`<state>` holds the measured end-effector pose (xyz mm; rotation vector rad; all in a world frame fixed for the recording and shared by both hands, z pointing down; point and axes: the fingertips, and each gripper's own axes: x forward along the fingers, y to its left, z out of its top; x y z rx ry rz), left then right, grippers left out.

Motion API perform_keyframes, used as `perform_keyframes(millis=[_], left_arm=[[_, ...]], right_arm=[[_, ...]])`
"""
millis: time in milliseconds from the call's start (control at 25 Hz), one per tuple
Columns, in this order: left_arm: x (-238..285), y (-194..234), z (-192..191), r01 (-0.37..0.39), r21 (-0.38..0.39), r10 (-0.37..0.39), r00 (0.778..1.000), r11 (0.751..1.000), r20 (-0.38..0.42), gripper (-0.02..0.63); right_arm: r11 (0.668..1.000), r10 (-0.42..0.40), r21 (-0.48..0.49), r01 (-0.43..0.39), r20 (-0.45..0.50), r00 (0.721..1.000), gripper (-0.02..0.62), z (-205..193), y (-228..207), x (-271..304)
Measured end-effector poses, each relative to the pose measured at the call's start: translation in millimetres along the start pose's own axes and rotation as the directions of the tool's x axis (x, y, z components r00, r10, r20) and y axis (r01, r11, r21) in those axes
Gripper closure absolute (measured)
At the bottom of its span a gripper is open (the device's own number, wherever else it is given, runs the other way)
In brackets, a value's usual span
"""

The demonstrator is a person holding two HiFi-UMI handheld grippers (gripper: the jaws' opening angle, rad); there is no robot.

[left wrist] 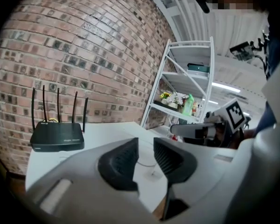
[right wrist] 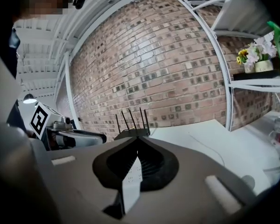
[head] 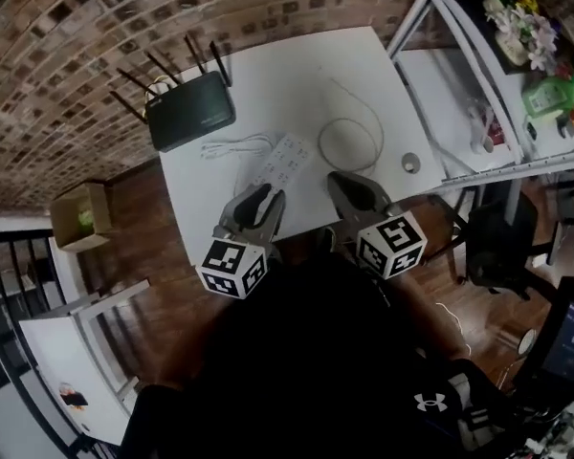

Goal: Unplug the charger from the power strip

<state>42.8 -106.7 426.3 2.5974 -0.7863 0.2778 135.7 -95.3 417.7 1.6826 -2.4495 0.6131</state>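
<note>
A white power strip (head: 282, 157) lies at the middle of the white table (head: 297, 75), with a bundled white cord (head: 233, 146) just left of it. I cannot make out a charger on it from here. My left gripper (head: 266, 199) hovers over the table's front edge, just short of the strip; its jaws (left wrist: 146, 160) stand apart with nothing between them. My right gripper (head: 344, 184) hangs beside it to the right, shut and empty (right wrist: 137, 142). Part of the strip (right wrist: 130, 171) shows below the right gripper's closed tips.
A black router (head: 189, 109) with several antennas stands at the table's back left. A thin cable loop (head: 350, 143) and a small round object (head: 411, 163) lie on the right. A white metal shelf (head: 478, 75) with flowers and bottles borders the table's right side.
</note>
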Motion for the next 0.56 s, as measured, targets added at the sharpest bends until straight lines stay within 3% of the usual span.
perform_keyframes(millis=[560], left_arm=[[-20.8,18.0,-9.4,-0.023,-0.016,0.023,1.000,1.000,0.002,0.509]], right_arm=[[0.999,0.023,-0.045,-0.024,-0.012,1.000,0.584,-3.1,25.8,18.8]])
